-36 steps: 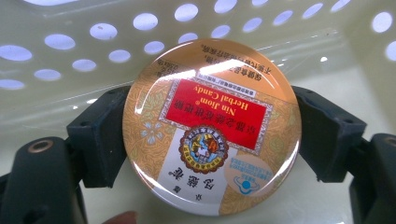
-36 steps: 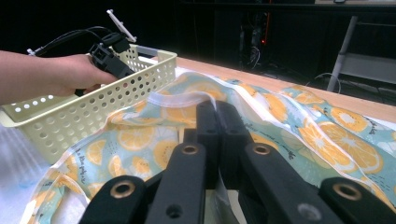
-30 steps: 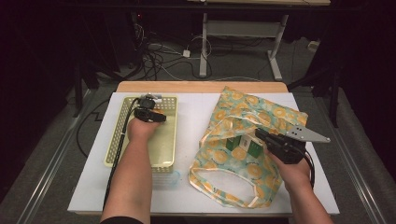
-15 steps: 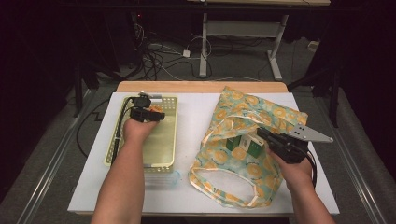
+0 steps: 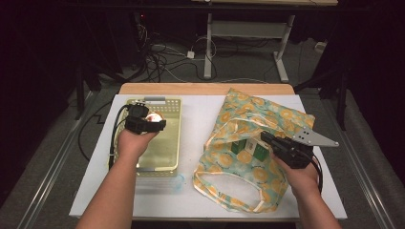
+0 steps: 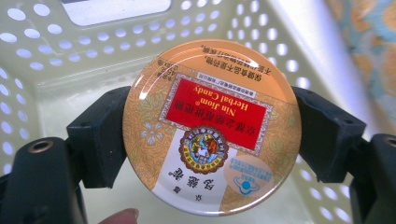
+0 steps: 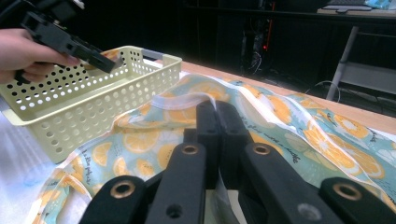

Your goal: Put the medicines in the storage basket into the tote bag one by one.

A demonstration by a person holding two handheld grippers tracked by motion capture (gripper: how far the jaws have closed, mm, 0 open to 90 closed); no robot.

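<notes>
Left gripper (image 5: 152,120) sits over the far end of the pale yellow perforated basket (image 5: 173,138), the person's left forearm reaching in straight from the near edge of the table, hand wrapped round the tool from below. Its two black jaws pinch a round orange candy tin (image 6: 210,127) by its sides, lid facing the left gripper view. The red panel on the lid reads "Nin Jiom Herbal Candy", upside down from that camera, with Chinese characters beside it and a round emblem beneath; the smaller print is too fine to read. In the high view the tin (image 5: 154,117) shows as a bright spot above the basket's floor.

On the other side, the right gripper (image 5: 268,140) lies low and angled toward the left, the right hand (image 5: 301,174) behind it on the bag. Its jaws are pressed together on the clear rim of the orange-slice patterned bag (image 5: 267,119), which lies open on the white table (image 5: 196,119). Green boxes (image 5: 250,149) show inside the bag's mouth; their labels cannot be read.
</notes>
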